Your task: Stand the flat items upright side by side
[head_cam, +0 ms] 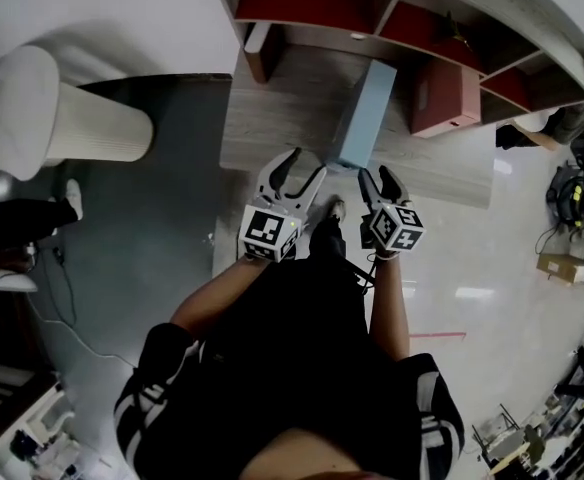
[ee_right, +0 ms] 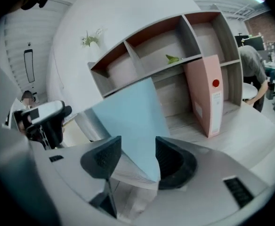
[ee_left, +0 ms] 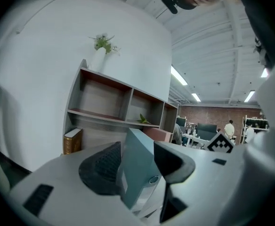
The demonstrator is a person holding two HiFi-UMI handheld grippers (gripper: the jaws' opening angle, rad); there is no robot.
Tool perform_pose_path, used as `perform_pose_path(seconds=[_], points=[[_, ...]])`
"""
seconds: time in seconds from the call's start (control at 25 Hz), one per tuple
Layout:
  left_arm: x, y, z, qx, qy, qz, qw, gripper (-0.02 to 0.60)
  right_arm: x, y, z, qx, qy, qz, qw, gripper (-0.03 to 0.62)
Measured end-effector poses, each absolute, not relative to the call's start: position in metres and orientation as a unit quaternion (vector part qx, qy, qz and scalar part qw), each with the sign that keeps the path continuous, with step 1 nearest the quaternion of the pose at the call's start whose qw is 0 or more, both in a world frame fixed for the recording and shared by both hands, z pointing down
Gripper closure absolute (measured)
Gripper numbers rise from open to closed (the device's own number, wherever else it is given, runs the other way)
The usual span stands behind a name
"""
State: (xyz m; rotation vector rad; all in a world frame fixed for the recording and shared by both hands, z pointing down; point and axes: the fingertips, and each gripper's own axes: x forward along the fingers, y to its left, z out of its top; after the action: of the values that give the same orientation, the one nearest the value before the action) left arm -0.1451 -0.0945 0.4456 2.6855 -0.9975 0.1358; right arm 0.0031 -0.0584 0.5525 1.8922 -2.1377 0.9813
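Both hand-held grippers were on the blue binder (head_cam: 364,108) now! The left hand-held gripper (head_cam: 307,168) had its jaws closed on the binder's near end, with the spine and its finger hole sitting right between the pads, and the right hand-held gripper (head_cam: 376,178) was clamped on it from the other side, pads against the pale cover. The binder was over the front part of the wooden counter (head_cam: 272,118), in front of the shelf (head_cam: 312,3), and it tilted to one side in the right gripper view (whether its lower edge touched the wood could not be told). Well apart, a pink file box (head_cam: 442,98) stood upright by the shelf, and a brown book (ee_left: 72,140) stood at the far left.
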Motion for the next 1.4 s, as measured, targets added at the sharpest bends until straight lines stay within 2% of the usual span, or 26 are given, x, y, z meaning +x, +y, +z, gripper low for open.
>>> perform_pose_path(seconds=[0.16,0.24,0.32,0.56,0.84,0.92,0.96,1.0,1.4], points=[[-0.165,-0.093,0.439,0.931,-0.339,0.035,0.133,0.42,-0.014,-0.051,0.507,0.655,-0.699,0.285,0.041,0.333],[-0.176,-0.093,0.433,0.929,-0.344,0.036,0.129,0.503,-0.025,-0.052,0.489,0.67,-0.694,0.259,0.046,0.31],[-0.186,-0.095,0.422,0.929,-0.348,0.03,0.121,0.543,-0.036,-0.056,0.48,0.685,-0.686,0.235,0.063,0.287],[-0.208,-0.091,0.419,0.929,-0.35,0.014,0.12,0.548,-0.052,-0.074,0.494,0.73,-0.645,0.203,0.101,0.23],[-0.226,-0.089,0.423,0.928,-0.353,0.01,0.122,0.546,-0.059,-0.101,0.522,0.74,-0.627,0.197,0.145,0.218],[-0.231,-0.087,0.425,0.927,-0.354,0.012,0.125,0.546,-0.055,-0.102,0.523,0.744,-0.621,0.197,0.15,0.225],[-0.233,-0.087,0.425,0.927,-0.354,0.012,0.126,0.546,-0.054,-0.102,0.522,0.745,-0.619,0.197,0.15,0.261],[-0.235,-0.088,0.425,0.927,-0.354,0.012,0.127,0.548,-0.052,-0.102,0.522,0.746,-0.618,0.198,0.15,0.269],[-0.208,-0.096,0.421,0.932,-0.332,0.002,0.144,0.548,-0.014,-0.098,0.504,0.73,-0.641,0.195,0.137,0.292]])
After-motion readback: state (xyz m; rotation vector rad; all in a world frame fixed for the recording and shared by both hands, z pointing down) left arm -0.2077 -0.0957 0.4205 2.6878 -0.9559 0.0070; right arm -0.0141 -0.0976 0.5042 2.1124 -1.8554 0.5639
